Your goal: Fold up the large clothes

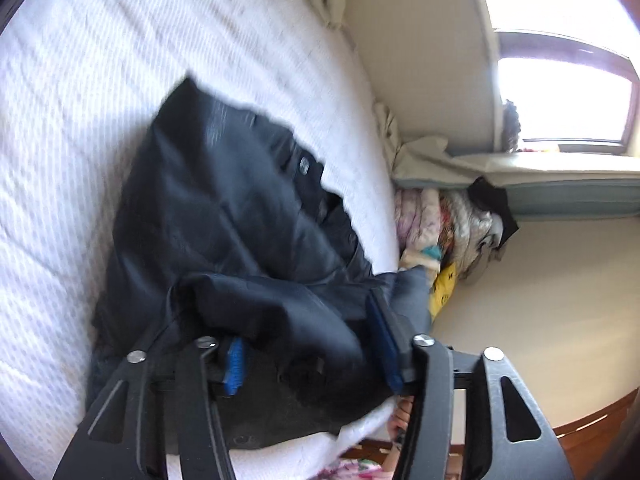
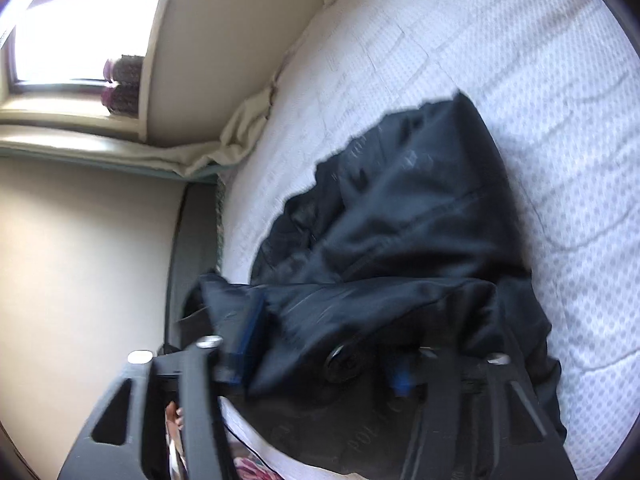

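Observation:
A large dark navy garment (image 1: pixel 224 216) with snap buttons lies bunched on the white quilted mattress (image 1: pixel 80 100). My left gripper (image 1: pixel 312 344) has its blue-padded fingers (image 1: pixel 384 336) spread wide with a fold of the garment draped between them. In the right wrist view the same garment (image 2: pixel 420 208) covers the near part of the mattress (image 2: pixel 500 48). My right gripper (image 2: pixel 328 340) also has its fingers (image 2: pixel 250 328) apart, with the garment's edge lying over and between them. Both views are blurred by motion.
A beige wall, a window (image 1: pixel 568 96) and a ledge lie beyond the bed. A pile of folded colourful cloth (image 1: pixel 448 220) sits at the bed's end. A crumpled cream sheet (image 2: pixel 240 136) lines the mattress edge.

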`<state>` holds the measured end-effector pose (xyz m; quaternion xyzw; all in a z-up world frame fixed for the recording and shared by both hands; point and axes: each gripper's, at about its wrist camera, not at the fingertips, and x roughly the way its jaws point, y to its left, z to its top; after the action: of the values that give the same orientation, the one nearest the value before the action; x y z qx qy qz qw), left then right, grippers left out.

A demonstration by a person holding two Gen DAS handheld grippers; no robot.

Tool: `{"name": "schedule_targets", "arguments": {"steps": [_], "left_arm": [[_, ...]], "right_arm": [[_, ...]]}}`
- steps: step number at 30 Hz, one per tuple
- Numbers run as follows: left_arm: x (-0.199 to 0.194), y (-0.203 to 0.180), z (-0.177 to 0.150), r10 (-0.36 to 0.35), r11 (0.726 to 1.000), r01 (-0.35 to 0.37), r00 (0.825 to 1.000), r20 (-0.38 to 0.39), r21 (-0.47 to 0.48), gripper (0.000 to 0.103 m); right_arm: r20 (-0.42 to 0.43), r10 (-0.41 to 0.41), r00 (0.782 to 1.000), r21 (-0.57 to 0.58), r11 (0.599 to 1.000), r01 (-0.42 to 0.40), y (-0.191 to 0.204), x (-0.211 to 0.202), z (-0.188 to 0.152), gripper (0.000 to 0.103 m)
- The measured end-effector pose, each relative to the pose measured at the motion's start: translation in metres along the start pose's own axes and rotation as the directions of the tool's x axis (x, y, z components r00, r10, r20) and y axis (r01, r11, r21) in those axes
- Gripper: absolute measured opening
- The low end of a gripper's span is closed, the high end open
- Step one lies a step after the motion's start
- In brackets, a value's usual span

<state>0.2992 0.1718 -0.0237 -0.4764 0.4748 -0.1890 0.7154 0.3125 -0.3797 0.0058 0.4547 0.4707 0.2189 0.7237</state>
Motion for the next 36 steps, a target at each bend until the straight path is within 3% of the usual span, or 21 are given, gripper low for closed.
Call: {"name": "schedule_targets", "arguments": {"steps": [2,6,12,18,24,25,27,29,32,36], "left_arm": [[-0.004,-0.002,0.0,0.03,0.999,-0.031,0.999,0.036,0.023,0.064],[-0.014,-0.008,-0.005,0.114,0.989,-0.123,0.988,0.108,0.087,0.067],[-0.032,-0.021,-0.013,0.215,0.95,-0.259,0.948,0.236,0.174,0.074],[-0.017,-0.011,-0.022,0.291,0.923,-0.326,0.939,0.182,0.205,0.074],[0.003,0.001,-0.031,0.331,0.91,-0.349,0.937,0.116,0.224,0.071],[0.005,0.001,-0.032,0.33,0.908,-0.348,0.937,0.112,0.233,0.067],[0.009,0.002,-0.035,0.341,0.901,-0.354,0.935,0.098,0.249,0.037],[0.012,0.004,-0.036,0.348,0.896,-0.357,0.934,0.083,0.262,0.025],[0.01,0.003,-0.042,0.367,0.886,-0.374,0.927,0.081,0.273,0.021],[0.004,0.004,-0.05,0.39,0.874,-0.395,0.918,0.076,0.283,0.02]], "right_arm": [[0.041,0.021,0.999,0.003,1.0,-0.021,0.003,-0.009,0.002,0.078],[0.153,0.013,0.988,-0.022,1.0,-0.009,0.011,-0.03,0.005,0.082],[0.212,-0.156,0.965,-0.146,0.971,0.189,0.026,-0.039,0.0,0.082],[0.186,-0.259,0.948,-0.2,0.934,0.295,0.024,-0.034,-0.007,0.082],[0.135,-0.302,0.944,-0.207,0.923,0.325,0.009,-0.028,-0.008,0.081],[0.129,-0.31,0.942,-0.207,0.921,0.331,0.008,-0.026,-0.01,0.078],[0.11,-0.336,0.935,-0.219,0.91,0.353,0.004,-0.019,-0.012,0.067],[0.093,-0.395,0.914,-0.253,0.878,0.405,0.002,-0.01,-0.016,0.035],[0.071,-0.429,0.9,-0.255,0.865,0.432,-0.002,-0.008,-0.02,0.016],[0.048,-0.437,0.898,-0.223,0.872,0.436,-0.005,-0.019,-0.029,0.011]]}}
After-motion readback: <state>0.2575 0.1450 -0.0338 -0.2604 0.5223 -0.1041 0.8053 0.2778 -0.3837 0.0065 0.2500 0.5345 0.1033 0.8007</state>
